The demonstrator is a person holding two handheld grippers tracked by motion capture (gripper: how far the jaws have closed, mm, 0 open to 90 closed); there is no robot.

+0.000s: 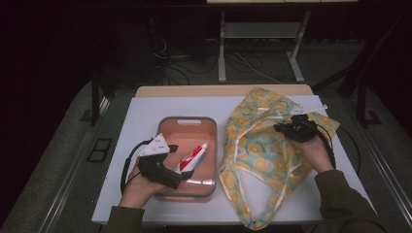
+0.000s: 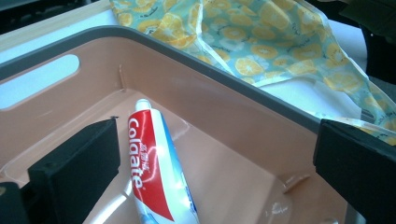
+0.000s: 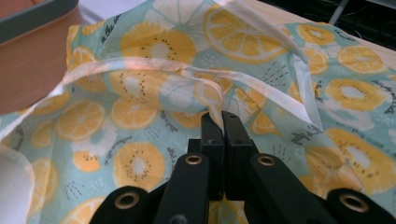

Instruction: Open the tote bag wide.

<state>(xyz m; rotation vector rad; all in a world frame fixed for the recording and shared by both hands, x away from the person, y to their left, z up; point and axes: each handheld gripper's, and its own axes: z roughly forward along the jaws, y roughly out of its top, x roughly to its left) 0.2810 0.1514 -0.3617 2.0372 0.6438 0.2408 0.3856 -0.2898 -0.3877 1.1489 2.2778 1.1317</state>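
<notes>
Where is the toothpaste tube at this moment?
In the high view the toothpaste tube lies inside the pink bin, toward its right wall, just ahead of the left gripper, left of the fruit-print bag.

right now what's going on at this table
A person works at a white table with a gripper in each hand. The right gripper is shut on a fold of the lemon-print cloth bag, pinching its fabric near the white edging. The left gripper hangs open over the near end of the pink tub, its jaws either side of the toothpaste tube lying inside, not gripping it.
</notes>
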